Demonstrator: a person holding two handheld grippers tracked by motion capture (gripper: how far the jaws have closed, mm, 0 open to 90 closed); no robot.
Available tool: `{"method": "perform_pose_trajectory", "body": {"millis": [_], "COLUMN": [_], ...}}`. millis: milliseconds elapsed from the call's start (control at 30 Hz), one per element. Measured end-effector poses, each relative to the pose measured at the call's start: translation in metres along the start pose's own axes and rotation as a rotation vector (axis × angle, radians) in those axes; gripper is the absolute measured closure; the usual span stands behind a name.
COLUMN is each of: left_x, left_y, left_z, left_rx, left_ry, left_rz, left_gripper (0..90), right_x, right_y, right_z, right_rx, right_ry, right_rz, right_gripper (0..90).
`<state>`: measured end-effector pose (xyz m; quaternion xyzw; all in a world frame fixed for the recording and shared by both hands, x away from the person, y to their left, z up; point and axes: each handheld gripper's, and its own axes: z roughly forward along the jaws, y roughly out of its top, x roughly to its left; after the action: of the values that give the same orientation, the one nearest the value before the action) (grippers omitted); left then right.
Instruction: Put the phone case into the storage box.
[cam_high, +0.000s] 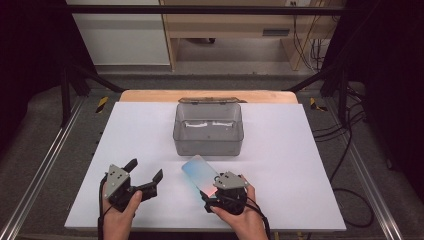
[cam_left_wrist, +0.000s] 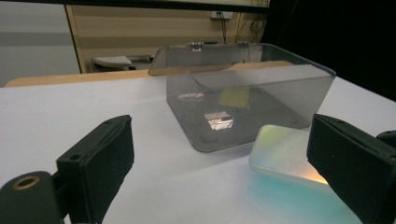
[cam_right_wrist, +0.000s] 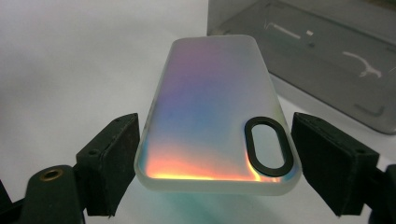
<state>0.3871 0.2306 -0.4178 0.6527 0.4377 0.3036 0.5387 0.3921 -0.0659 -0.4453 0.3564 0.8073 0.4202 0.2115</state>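
Nearest you, your forearms are cut off by the bottom edge of the high view, so only your hands and the two tools show. Your right gripper (cam_high: 216, 189) partly hides the near end of the phone case (cam_high: 199, 173); from above, the spot where the jaws meet it sits under the grey plate and is hard to make out. In the right gripper view it is plainer — the jaws stand on either side of the iridescent case (cam_right_wrist: 210, 116), clamped against its two long edges at the end with the oval camera cutout (cam_right_wrist: 267, 146). The case sticks out forward from the jaws, tilted, its far end pointing toward the box; whether that far end rests on the table or is clear of it you cannot tell.

Your left gripper (cam_high: 146, 174) is beside it, well apart from the case, jaws spread wide with nothing between them. In the left gripper view its right jaw covers part of the case (cam_left_wrist: 285, 154), so only one rounded corner shows.

Farther off, the clear plastic box (cam_high: 208, 131) stands on the white table (cam_high: 280, 150), just beyond the case — its hinged lid (cam_high: 207, 101) lies folded back behind it, and reflections make the marks on its floor hard to read
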Motion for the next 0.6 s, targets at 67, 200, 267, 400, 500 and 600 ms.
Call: {"method": "perform_pose_trajectory", "body": {"millis": [67,200,267,400,500,600], "left_x": [-0.001,-0.005,-0.007,-0.014,-0.021,-0.031], "left_y": [0.003,0.024,0.034,0.054,0.061,0.062], "left_z": [0.000,-0.001,0.000,0.014,0.025,0.039], "left_rx": [-0.002,-0.027,-0.042,-0.044,-0.042,-0.036], "left_ry": [-0.004,-0.019,-0.034,-0.111,-0.179,-0.233], "left_rz": [0.001,-0.024,-0.047,-0.119,-0.188,-0.265], "left_gripper": [7.6,8.0,9.2,10.2,10.7,17.2], "right_x": [0.001,0.002,0.002,-0.005,-0.012,-0.021], "right_y": [0.004,0.015,0.024,0.049,0.059,0.063], "right_z": [-0.006,-0.017,-0.023,-0.030,-0.030,-0.029], "right_rx": [-0.036,-0.092,-0.131,-0.233,-0.285,-0.332], "right_ry": [-0.009,-0.020,-0.029,-0.070,-0.100,-0.117], "right_rz": [0.001,-0.005,-0.009,-0.021,-0.013,0.008], "right_gripper": [17.9,17.9,17.9,17.9,17.9,17.8]}}
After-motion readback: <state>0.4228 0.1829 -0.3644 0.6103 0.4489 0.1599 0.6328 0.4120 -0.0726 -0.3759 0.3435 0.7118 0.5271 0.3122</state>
